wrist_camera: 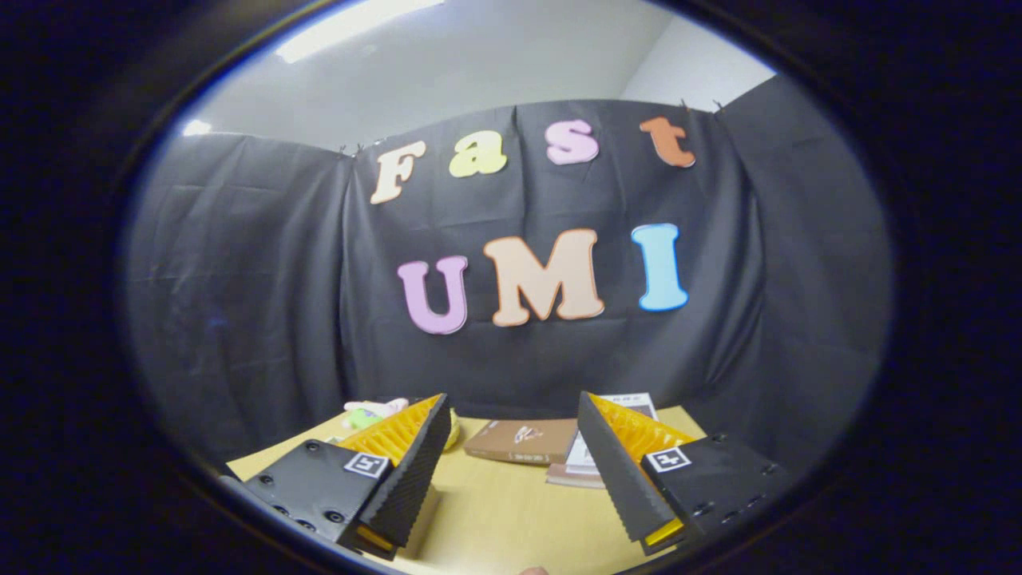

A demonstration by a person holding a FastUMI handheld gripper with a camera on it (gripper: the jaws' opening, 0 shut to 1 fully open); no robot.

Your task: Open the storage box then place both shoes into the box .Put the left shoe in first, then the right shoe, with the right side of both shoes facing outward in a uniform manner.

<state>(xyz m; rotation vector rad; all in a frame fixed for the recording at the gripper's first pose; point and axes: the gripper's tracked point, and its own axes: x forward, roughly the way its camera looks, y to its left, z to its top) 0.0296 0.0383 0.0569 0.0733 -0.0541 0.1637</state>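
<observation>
The gripper [511,471] stands open, its two fingers spread wide with nothing between them, raised over a tan table [511,527] and looking level at the booth's black wall. No storage box and no shoes can be made out from here, so where they lie, and whether the box is open or already holds the shoes, cannot be told; this pose would fit a pause before reaching for the box as well as a lift away once the shoes are in. Any next move would, I judge, first call for tilting the gripper down or turning it until the box comes in sight. Taking a brown book [519,442] as landmark: it lies flat on the table beyond the fingers, in line with the gap between them. A pale booklet [583,459] touches its right edge, partly behind the right finger. To the book's left, behind the left finger, sits a small soft toy [369,414] in pink and green. None of these blocks the open fingers just now.
</observation>
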